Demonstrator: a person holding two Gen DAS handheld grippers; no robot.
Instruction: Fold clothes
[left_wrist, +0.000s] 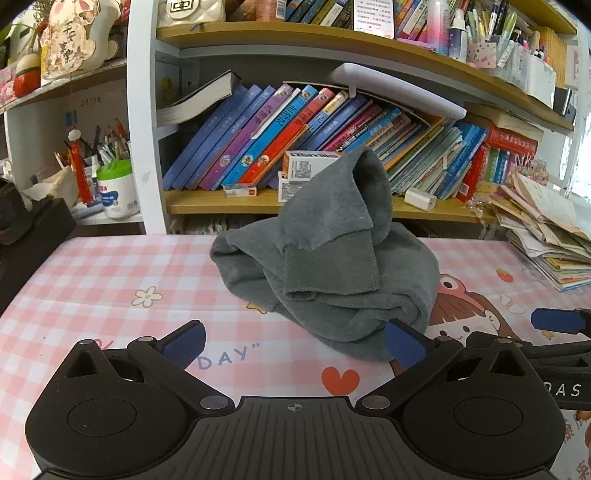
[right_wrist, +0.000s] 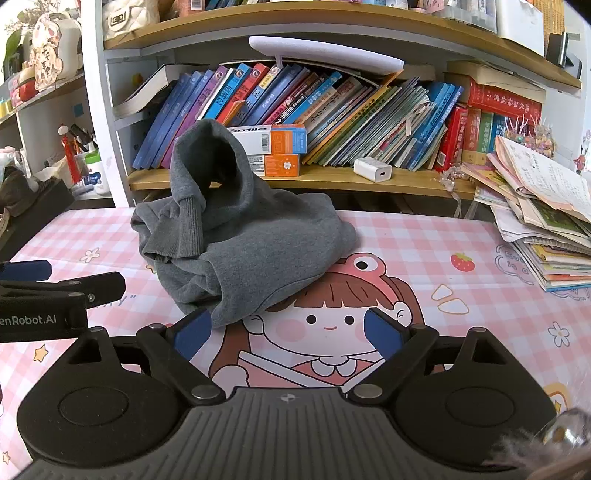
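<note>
A crumpled grey sweatshirt (left_wrist: 328, 266) lies in a heap on the pink checked tablecloth (left_wrist: 110, 280), one ribbed cuff folded over the top and a sleeve standing up. It also shows in the right wrist view (right_wrist: 243, 236). My left gripper (left_wrist: 295, 345) is open and empty, just in front of the heap, its right pad close to the cloth's near edge. My right gripper (right_wrist: 288, 336) is open and empty, just in front of the heap's right side, its left pad at the cloth's near edge. Each gripper shows at the edge of the other's view.
A bookshelf (left_wrist: 332, 201) full of leaning books stands right behind the table. A stack of papers and booklets (right_wrist: 546, 229) sits at the table's right edge. A dark box (left_wrist: 33, 236) lies at the left edge. A white charger (right_wrist: 373, 169) lies on the shelf.
</note>
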